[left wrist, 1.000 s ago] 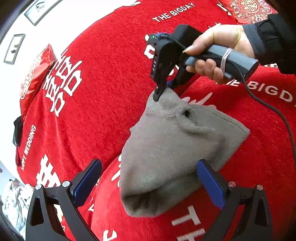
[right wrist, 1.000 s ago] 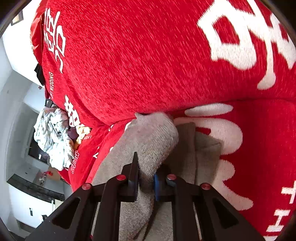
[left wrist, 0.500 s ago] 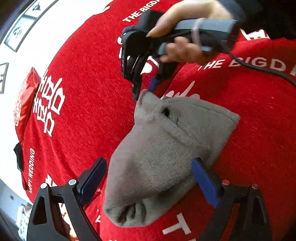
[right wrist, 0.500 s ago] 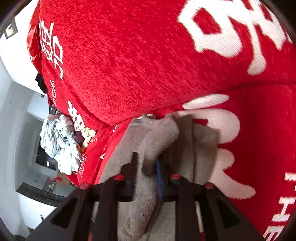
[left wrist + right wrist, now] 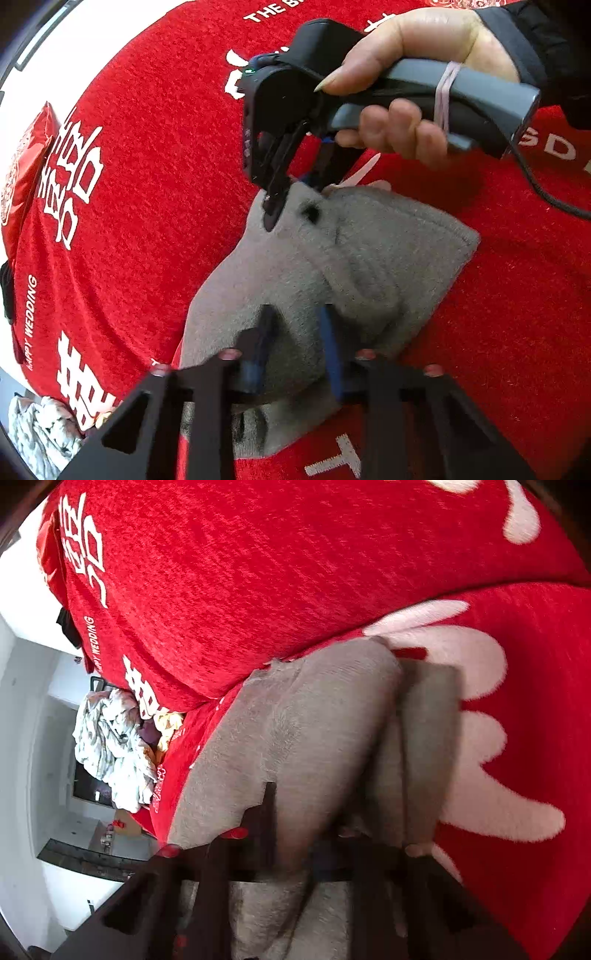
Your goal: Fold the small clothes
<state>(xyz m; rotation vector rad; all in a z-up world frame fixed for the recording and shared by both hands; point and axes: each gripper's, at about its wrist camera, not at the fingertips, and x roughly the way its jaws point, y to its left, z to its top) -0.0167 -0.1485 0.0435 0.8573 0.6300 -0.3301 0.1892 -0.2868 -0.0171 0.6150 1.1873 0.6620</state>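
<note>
Two claws (image 5: 295, 332) (image 5: 291, 195), one grey garment (image 5: 369, 251)

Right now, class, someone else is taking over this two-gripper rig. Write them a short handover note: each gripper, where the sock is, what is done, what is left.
Left gripper: shut on the near end of the grey sock.
Right gripper: jaws closing on the sock's far end, cloth between them.
Sock: lying on the red sofa cover, bunched, pinched at both ends.
Done: both ends gripped.
Left: the fold itself; probably bring one end over the other, flatten, release.
</note>
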